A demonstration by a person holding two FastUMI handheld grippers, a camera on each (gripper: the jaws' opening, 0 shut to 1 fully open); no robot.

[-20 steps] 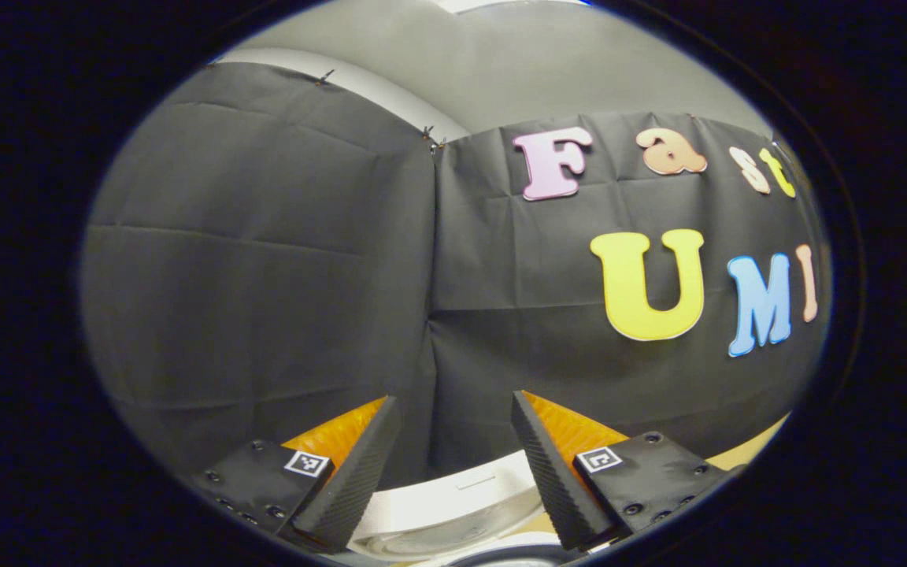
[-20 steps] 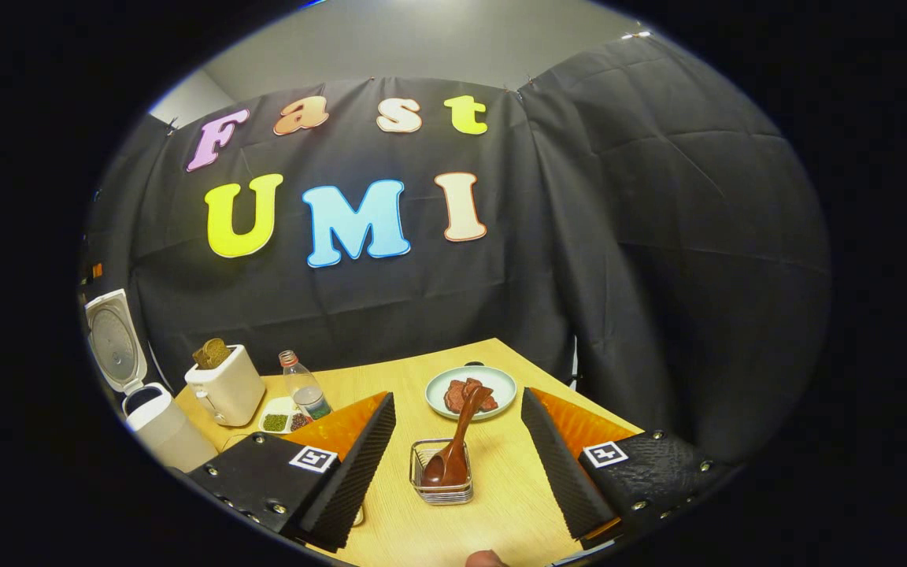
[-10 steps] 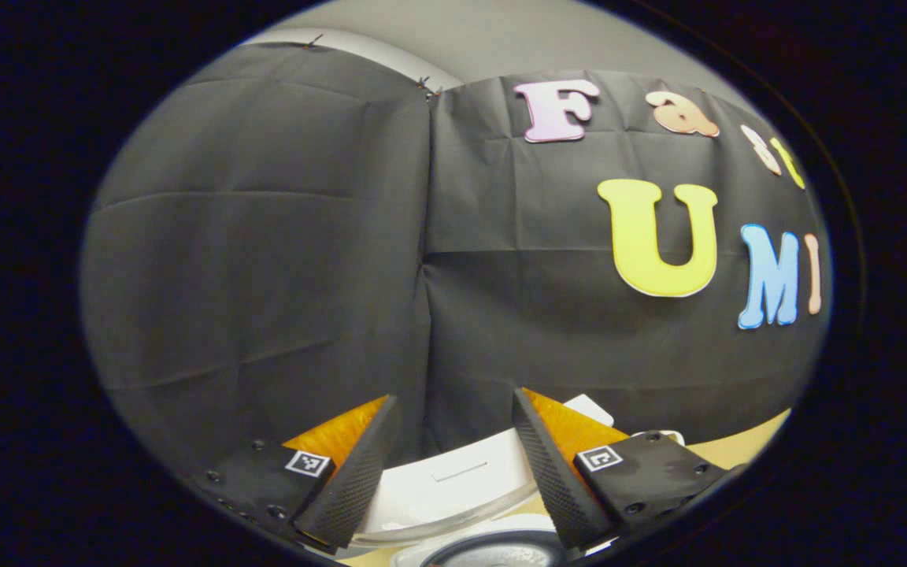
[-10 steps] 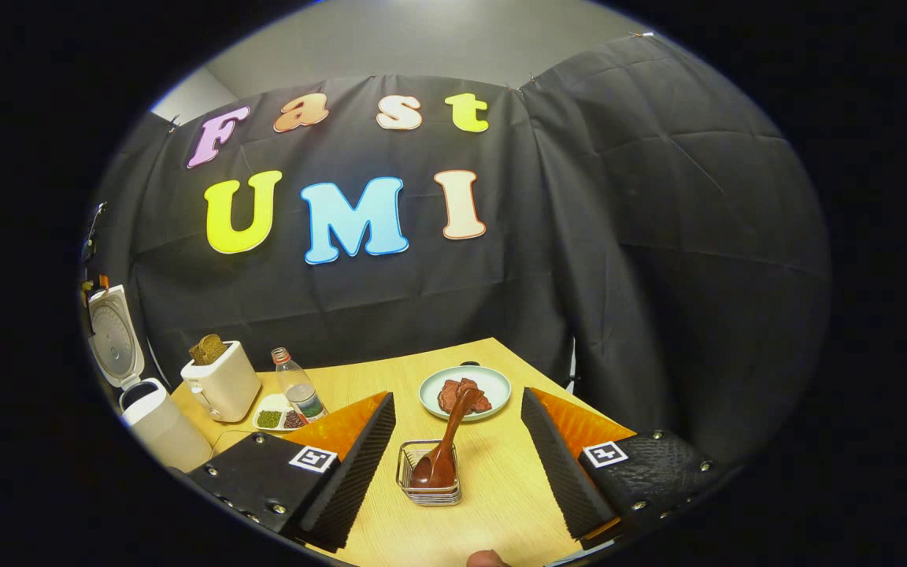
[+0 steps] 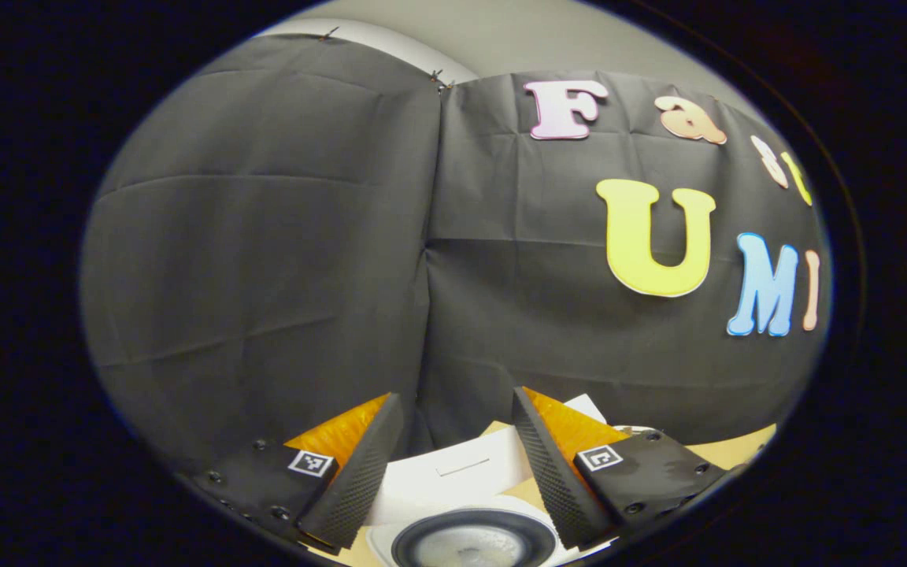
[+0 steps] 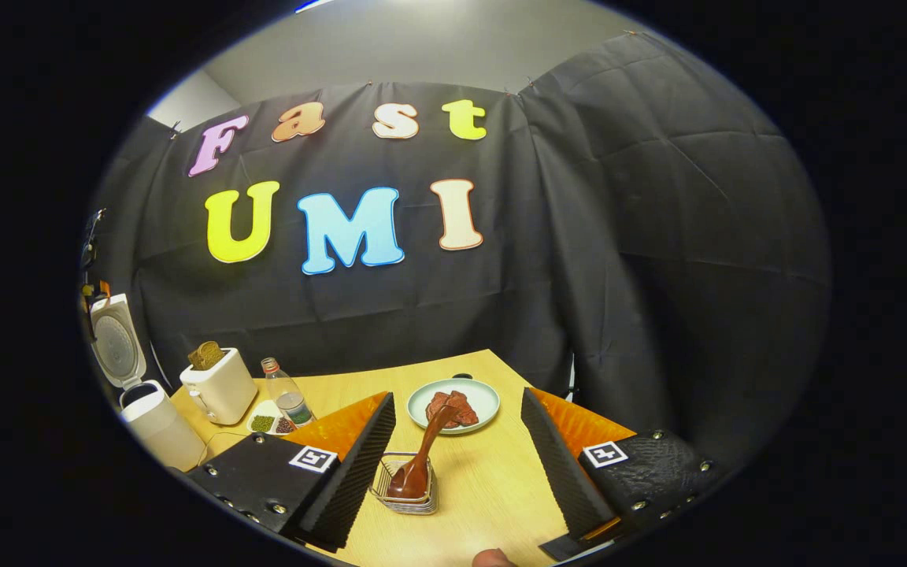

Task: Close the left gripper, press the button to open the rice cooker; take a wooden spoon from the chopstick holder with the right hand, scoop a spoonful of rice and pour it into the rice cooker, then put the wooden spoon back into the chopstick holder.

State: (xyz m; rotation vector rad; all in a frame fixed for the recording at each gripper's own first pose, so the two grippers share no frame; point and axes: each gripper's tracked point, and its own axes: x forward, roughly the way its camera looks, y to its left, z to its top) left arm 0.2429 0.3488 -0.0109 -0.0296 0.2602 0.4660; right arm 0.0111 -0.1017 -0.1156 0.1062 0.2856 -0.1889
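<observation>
In the left gripper view the white rice cooker stands with its lid (image 5: pixel 453 470) raised, and the round inner pot (image 5: pixel 473 543) lies just below my left gripper (image 5: pixel 453 398), which is open and holds nothing. From the right gripper view the same rice cooker (image 6: pixel 156 421) stands at the table's far left, lid up. A dark wooden spoon (image 6: pixel 424 445) leans in the wire chopstick holder (image 6: pixel 409 494) on the table. My right gripper (image 6: pixel 457 396) hangs open above and a little right of the holder, touching nothing.
On the light wooden table (image 6: pixel 493 496) are a pale plate (image 6: pixel 453 403) of reddish food beyond the holder, a toaster (image 6: pixel 219 386) with bread, a small bottle (image 6: pixel 284 396) and a little dish of beans (image 6: pixel 266 423). Black cloth walls close the back and right.
The left gripper view has dipped, so the cooker's inner pot now shows beneath the fingers. The right gripper has drifted right; the holder and spoon sit further left in its view. Both stay open.
</observation>
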